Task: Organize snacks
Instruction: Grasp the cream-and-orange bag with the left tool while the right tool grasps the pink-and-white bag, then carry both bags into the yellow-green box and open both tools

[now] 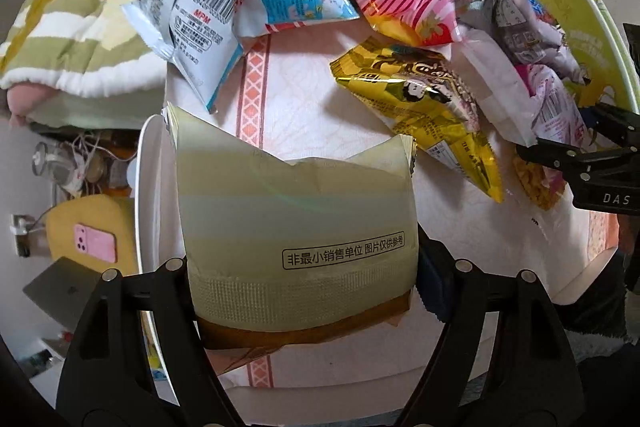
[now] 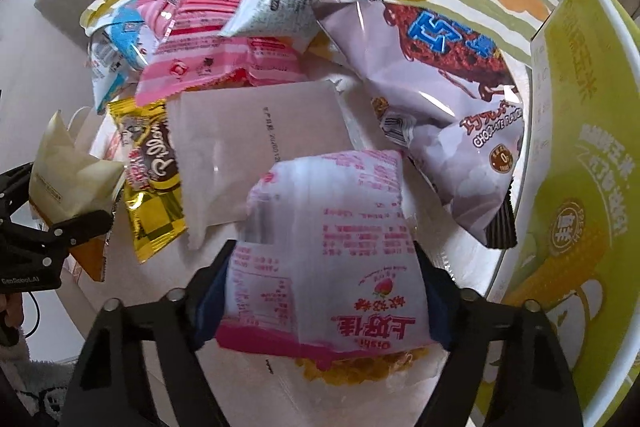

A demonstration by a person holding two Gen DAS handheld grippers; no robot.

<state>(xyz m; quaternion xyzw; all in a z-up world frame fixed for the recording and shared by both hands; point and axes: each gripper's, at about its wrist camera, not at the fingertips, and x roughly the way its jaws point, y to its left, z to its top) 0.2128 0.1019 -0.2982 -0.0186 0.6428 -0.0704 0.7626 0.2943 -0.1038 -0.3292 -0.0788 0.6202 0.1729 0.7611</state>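
Both claws loaded: left gripper (image 1: 304, 267) clamps the pale packet (image 1: 296, 211) left of the snack pile (image 1: 400, 27); right gripper (image 2: 326, 283) pinches the pink-and-white bag (image 2: 332, 251), nearer the green box (image 2: 580, 187).

Snack packets (image 2: 256, 131) are lying heaped across the surface (image 1: 320, 107); a box (image 2: 580, 187) is standing at its right edge, a quilt (image 1: 80, 7) lying behind.

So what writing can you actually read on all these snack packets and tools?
"非最小销售单位 图片仅供参考": pale yellow packet held in the left gripper
"MPM": blue and white packet
"DAS": the other gripper's body
"上好佳" and "Oishi", upside down: pink and white packet in the right gripper
"CHOCOLATE", partly cut off: lilac packet
Fine print, barcodes and the green box lettering: too blurred or warped to read.
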